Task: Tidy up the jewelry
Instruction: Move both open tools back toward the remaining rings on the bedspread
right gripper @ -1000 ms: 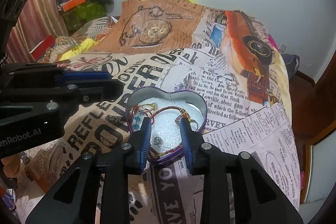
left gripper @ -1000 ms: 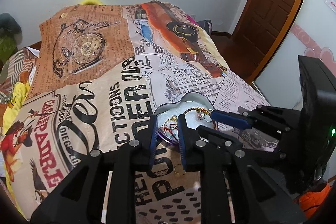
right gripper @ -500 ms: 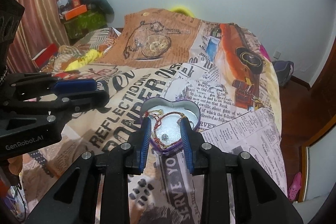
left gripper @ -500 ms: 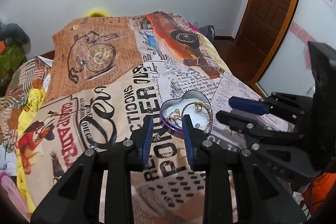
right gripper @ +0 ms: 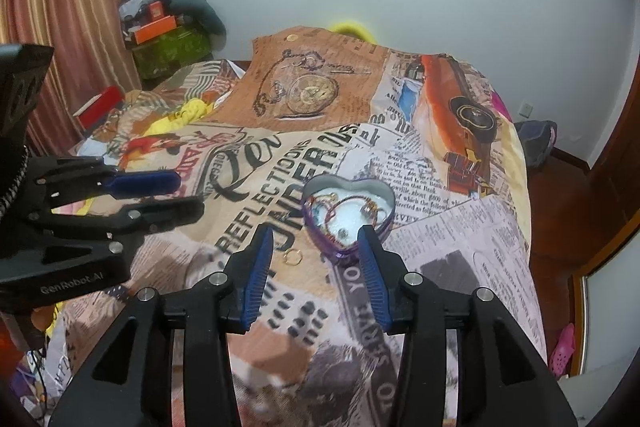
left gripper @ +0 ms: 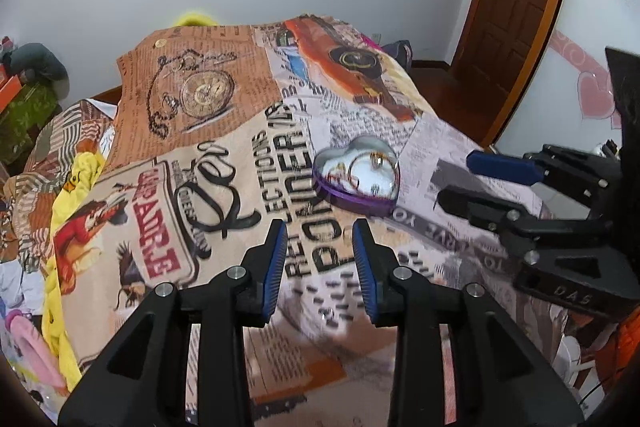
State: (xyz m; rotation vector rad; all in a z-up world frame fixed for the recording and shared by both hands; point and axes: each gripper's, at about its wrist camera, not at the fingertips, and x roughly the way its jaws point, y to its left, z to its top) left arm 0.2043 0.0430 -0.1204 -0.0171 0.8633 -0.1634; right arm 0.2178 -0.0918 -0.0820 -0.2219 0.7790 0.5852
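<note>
A purple heart tin (right gripper: 349,217) sits on the printed bedspread (right gripper: 420,163) near the middle of the bed, holding a tangle of bracelets (right gripper: 340,211) and small bits on white padding. A gold ring (right gripper: 293,256) lies on the cloth just left of the tin — outside it. The right gripper (right gripper: 316,267) hovers near the tin's near edge, jaws wide, holding nothing. The left gripper (left gripper: 320,263) hangs further left, also parted and empty — well short of the tin (left gripper: 358,175).
</note>
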